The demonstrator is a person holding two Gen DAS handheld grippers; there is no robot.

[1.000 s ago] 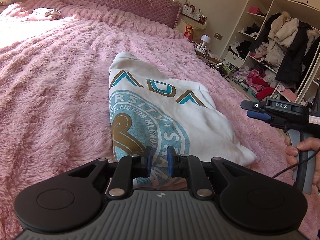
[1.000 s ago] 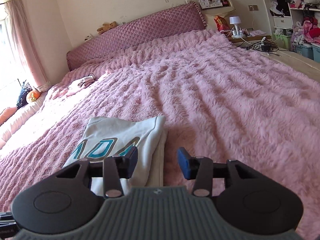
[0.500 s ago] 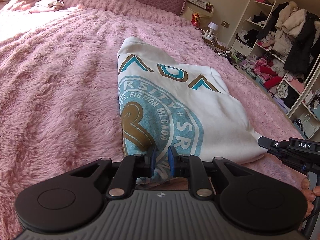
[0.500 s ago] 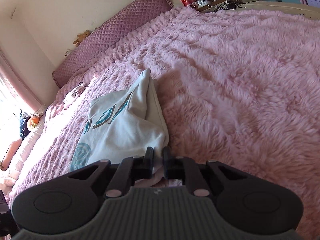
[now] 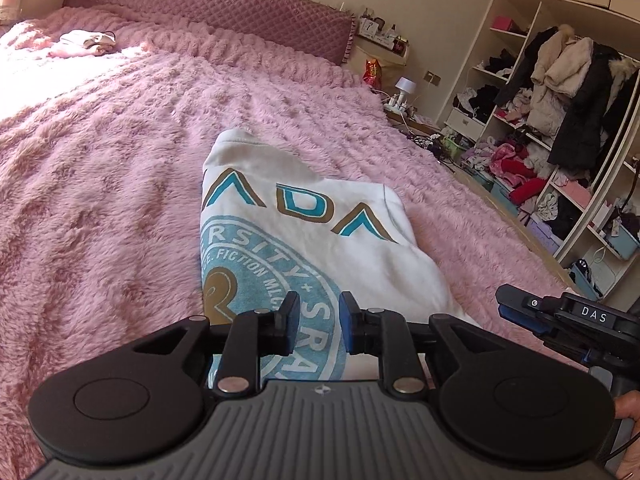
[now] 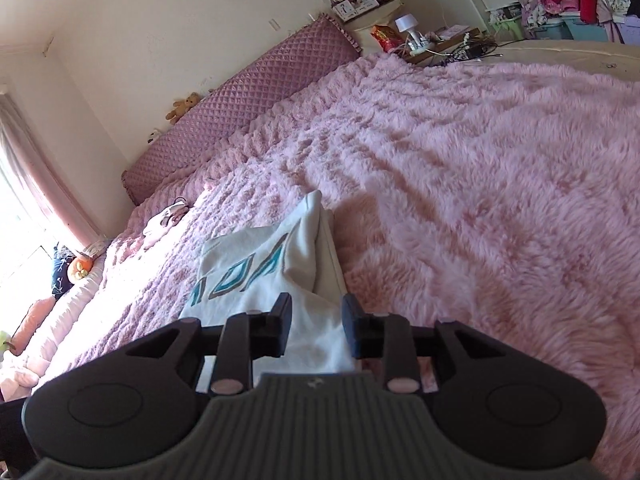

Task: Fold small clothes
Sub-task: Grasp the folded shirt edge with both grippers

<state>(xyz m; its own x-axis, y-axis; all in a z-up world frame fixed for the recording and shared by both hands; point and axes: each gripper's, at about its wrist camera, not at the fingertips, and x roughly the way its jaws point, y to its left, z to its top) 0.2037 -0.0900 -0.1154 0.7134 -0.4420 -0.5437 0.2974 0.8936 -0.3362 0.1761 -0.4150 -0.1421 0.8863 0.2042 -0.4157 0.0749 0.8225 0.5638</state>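
A folded white sweatshirt (image 5: 352, 248) with a teal and gold print lies on the pink fluffy bedspread (image 5: 120, 200). My left gripper (image 5: 319, 326) hovers over its near edge. Its jaws are opening, and the print shows through the gap with neither pad pressing on it. My right gripper (image 6: 316, 330) sits over the sweatshirt (image 6: 280, 280) at its right near corner. Its jaws are opening too, with white cloth lying in the gap, apart from the pads. In the left wrist view the right gripper (image 5: 520, 312) shows at the right, beside that corner.
A quilted pink headboard (image 5: 220, 12) runs along the far side of the bed. A small pile of pale cloth (image 5: 84, 42) lies near it. Open shelves full of clothes and coats (image 5: 560, 120) stand to the right, with a cluttered bedside shelf (image 6: 432, 40).
The right gripper moved in to the sweatshirt's corner, shut on it, and now stands parted again. The left gripper's jaws have widened and the gripper has risen slightly.
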